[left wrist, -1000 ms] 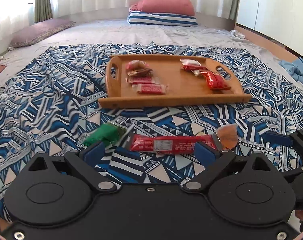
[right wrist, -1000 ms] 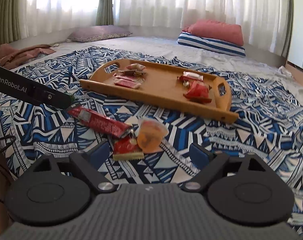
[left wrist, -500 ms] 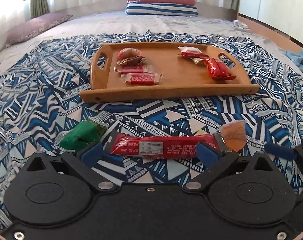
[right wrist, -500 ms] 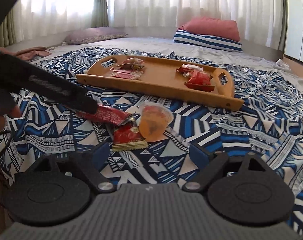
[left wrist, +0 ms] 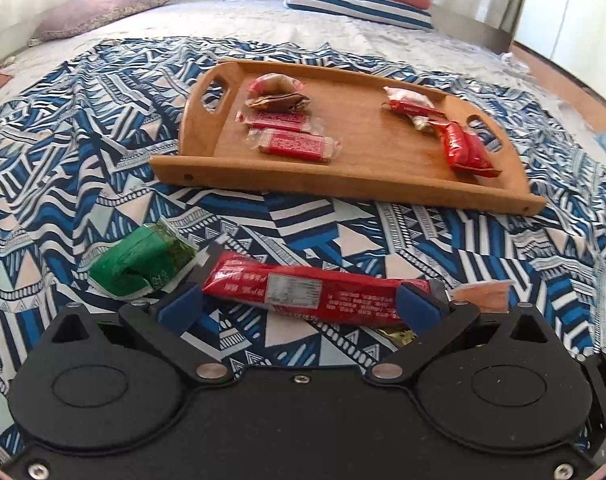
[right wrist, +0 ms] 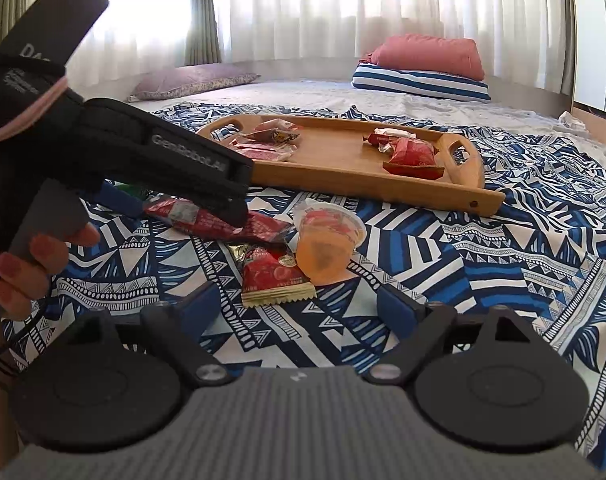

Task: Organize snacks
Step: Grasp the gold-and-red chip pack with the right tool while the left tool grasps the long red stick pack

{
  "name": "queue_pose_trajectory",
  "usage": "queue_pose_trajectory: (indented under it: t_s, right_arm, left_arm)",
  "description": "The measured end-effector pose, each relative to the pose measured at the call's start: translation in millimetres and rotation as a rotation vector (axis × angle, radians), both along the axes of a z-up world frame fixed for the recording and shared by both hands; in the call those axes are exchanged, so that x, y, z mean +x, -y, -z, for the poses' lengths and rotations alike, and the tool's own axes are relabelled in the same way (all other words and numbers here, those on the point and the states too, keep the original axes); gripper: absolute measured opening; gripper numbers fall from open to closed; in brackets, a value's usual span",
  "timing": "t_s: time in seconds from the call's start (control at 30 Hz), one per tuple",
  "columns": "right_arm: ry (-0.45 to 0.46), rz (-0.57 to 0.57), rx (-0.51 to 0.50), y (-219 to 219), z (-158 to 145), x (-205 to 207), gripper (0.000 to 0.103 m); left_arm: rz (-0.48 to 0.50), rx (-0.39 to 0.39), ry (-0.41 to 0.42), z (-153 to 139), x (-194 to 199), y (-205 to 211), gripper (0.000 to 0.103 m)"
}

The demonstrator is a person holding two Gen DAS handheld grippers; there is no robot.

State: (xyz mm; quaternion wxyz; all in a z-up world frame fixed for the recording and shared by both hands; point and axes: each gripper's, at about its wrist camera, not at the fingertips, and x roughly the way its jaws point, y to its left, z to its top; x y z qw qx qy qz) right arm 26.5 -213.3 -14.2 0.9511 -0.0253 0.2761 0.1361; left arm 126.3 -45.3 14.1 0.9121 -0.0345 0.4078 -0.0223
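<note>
patterned bedspread (left wrist: 103, 160), one tray (left wrist: 343, 184), left tool (left wrist: 299, 300) wide open straddling one long red packet (left wrist: 315, 292)

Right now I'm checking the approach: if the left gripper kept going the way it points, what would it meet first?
The long red snack bar, lying crosswise between the left gripper's open jaws; contact looks unmade, depth unclear.

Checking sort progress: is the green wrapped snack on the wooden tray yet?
No, the green wrapped snack lies on the patterned blue cloth, short of the wooden tray.

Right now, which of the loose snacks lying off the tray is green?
The green packet, left of the long red bar on the patterned blanket; the other loose snacks are red or orange.
</note>
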Motion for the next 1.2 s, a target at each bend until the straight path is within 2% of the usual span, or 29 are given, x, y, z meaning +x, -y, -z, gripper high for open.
queue_pose_trajectory:
  t_s: [0.07,0.17,0.27,0.37,0.47,0.67,0.77,0.8,0.83,0.9,0.93,0.97,1.1,1.17,1.2]
  right_arm:
    - [0.001,0.0,0.001,-1,0,1,0.093]
    - [0.001,0.0,0.005,-1,1,2,0.093]
    - [0.003,-0.001,0.006,-2,2,3,0.093]
    - [0.004,0.001,0.007,-3,3,5,0.093]
    - [0.005,0.002,0.008,-4,4,6,0.093]
    - [0.004,0.006,0.02,-5,3,8,0.092]
    - [0.007,0.008,0.032,-5,2,7,0.08]
    - [0.009,0.012,0.034,-5,1,6,0.075]
    - [0.008,0.014,0.036,-5,0,6,0.07]
    - [0.003,0.015,0.041,-5,-1,7,0.065]
    - [0.001,0.017,0.044,-5,-2,8,0.062]
    - [-0.001,0.02,0.046,-5,-2,9,0.06]
    - [-0.01,0.019,0.053,-5,-3,7,0.049]
    - [-0.008,0.014,0.044,-6,-3,6,0.049]
    - [-0.007,0.011,0.04,-7,-2,6,0.049]
  left_arm:
    - [0.001,0.028,0.051,-4,-3,2,0.103]
    - [0.06,0.08,0.13,-10,-5,3,0.103]
    - [0.073,0.083,0.05,-2,12,0,0.103]
    - [0.036,-0.048,-0.04,13,29,-13,0.103]
    - [0.067,-0.008,-0.037,12,28,-9,0.101]
    - [0.111,0.03,-0.005,8,10,-2,0.076]
    - [0.112,0.031,0.015,4,-1,-4,0.051]
    - [0.115,0.034,0.014,3,-3,-4,0.038]
    - [0.117,0.044,0.011,3,-6,-4,0.033]
    - [0.123,0.058,0.021,2,-9,-2,0.031]
    - [0.125,0.063,0.023,2,-11,-2,0.021]
    - [0.13,0.068,0.02,1,-12,-1,0.016]
    - [0.167,0.078,0.029,-2,-22,2,0.014]
    - [0.18,0.089,0.051,-5,-28,2,0.017]
    - [0.175,0.099,0.069,-6,-31,2,0.023]
